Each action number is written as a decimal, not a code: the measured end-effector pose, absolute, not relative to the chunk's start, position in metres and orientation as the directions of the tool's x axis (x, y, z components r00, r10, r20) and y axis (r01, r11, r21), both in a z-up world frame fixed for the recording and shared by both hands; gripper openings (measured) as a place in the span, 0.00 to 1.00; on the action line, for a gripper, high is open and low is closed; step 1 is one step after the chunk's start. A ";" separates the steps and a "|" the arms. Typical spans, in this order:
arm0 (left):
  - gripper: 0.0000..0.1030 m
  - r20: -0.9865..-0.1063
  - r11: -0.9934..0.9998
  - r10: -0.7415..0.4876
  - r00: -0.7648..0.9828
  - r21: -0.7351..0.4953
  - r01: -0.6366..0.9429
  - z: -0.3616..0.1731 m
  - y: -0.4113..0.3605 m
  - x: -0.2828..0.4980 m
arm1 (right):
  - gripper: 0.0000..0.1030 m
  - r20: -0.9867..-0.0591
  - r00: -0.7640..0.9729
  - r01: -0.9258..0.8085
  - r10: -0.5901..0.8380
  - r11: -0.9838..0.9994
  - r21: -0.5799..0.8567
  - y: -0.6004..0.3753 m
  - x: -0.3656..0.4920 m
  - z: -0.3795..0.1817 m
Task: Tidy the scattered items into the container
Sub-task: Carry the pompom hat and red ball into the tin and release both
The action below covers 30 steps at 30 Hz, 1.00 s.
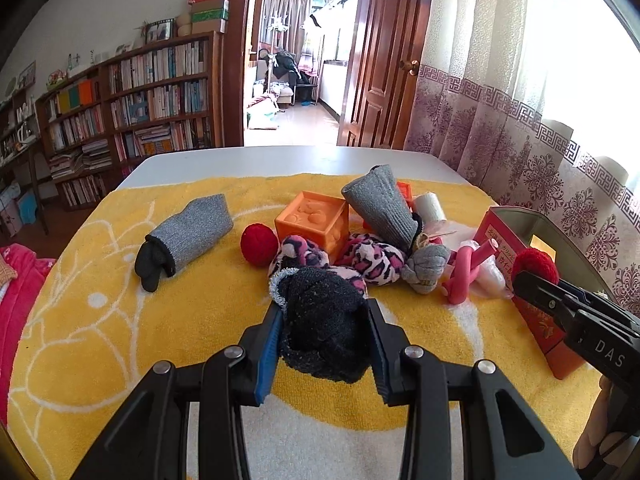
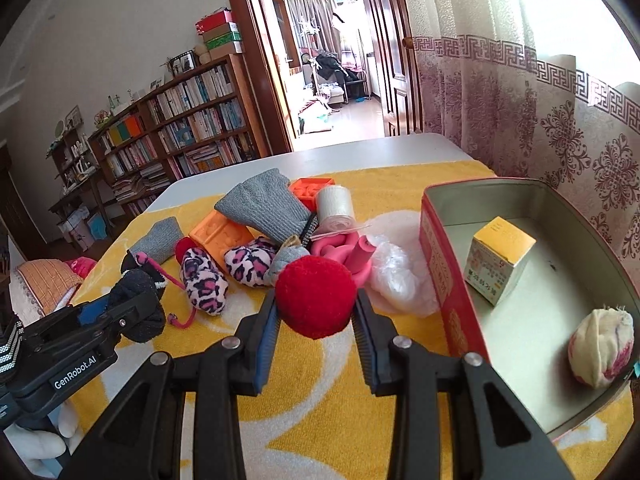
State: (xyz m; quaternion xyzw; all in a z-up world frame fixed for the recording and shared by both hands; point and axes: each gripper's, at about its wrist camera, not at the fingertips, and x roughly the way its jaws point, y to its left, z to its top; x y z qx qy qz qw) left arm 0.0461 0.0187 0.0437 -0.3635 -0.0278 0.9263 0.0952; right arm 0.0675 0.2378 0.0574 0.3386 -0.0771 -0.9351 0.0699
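In the left wrist view my left gripper (image 1: 324, 307) is shut on a black fuzzy sock bundle (image 1: 320, 332), held just above the yellow towel. In the right wrist view my right gripper (image 2: 316, 300) is shut on a red pom-pom ball (image 2: 315, 295), lifted left of the red tin box (image 2: 440, 276). The tin holds a small yellow-and-white carton (image 2: 500, 260) and a cream cloth ball (image 2: 600, 352). Scattered behind lie a second red ball (image 1: 259, 245), an orange cube (image 1: 312, 220), leopard-print socks (image 1: 372, 260), grey socks (image 1: 184, 236) and a pink foam roller (image 1: 468, 268).
A yellow towel (image 1: 100, 320) covers the near part of a white table (image 1: 260, 160). A patterned curtain (image 1: 540, 140) hangs close on the right behind the tin. A bookcase (image 1: 140, 112) and an open doorway stand beyond the table. A white roll (image 2: 334, 202) lies in the pile.
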 end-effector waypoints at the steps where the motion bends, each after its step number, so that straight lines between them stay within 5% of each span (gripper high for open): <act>1: 0.39 -0.665 -0.978 0.206 -0.718 -0.122 -0.167 0.046 0.023 0.046 | 0.38 -0.617 -0.768 0.067 -0.173 -0.979 0.191 0.243 0.070 0.061; 16: 0.39 -0.627 -0.901 0.394 -0.673 -0.120 -0.416 0.085 0.132 0.050 | 0.38 -0.560 -0.828 -0.201 0.040 -0.952 0.229 0.364 0.095 0.090; 30: 0.39 -0.656 -0.758 0.558 -0.508 -0.155 -0.634 0.080 0.246 0.060 | 0.38 -0.544 -0.835 -0.275 0.088 -0.922 0.272 0.414 0.106 0.093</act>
